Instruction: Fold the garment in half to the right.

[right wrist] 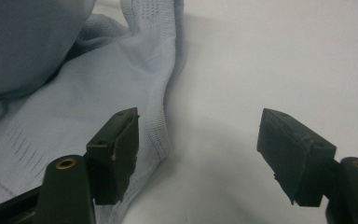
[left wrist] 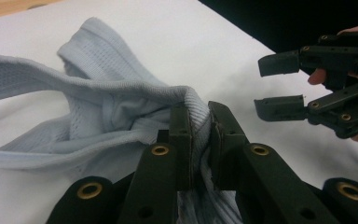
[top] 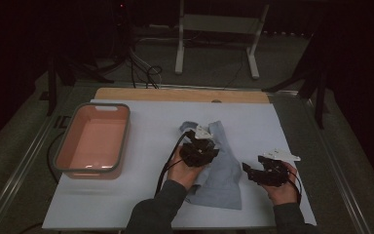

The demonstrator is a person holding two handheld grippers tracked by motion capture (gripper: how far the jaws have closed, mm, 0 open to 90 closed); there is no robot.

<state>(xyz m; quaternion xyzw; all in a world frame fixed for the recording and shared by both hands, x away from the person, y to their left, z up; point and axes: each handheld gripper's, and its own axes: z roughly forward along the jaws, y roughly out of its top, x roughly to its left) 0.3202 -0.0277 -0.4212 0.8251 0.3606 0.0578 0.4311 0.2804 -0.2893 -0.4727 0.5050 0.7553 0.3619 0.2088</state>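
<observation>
A light blue knitted garment (top: 221,170) lies crumpled on the white table cover (top: 141,195), near the middle. My left gripper (top: 202,147) is over the garment's upper part. In the left gripper view its jaws are shut on a raised ribbed fold of the garment (left wrist: 121,107), pinched at the left gripper (left wrist: 200,135). My right gripper (top: 253,166) sits just right of the garment, open. In the right gripper view the right gripper (right wrist: 198,140) has nothing between its jaws, and its left jaw hovers over the garment's hem (right wrist: 74,102). The left gripper view also shows the right gripper (left wrist: 279,84) open nearby.
A pink basin with a grey rim (top: 93,141) stands at the table's left side, with nothing in it. A wooden strip (top: 180,94) runs along the far edge. Bare white cover (right wrist: 284,56) lies to the right of the garment. Stand legs and cables are on the floor beyond.
</observation>
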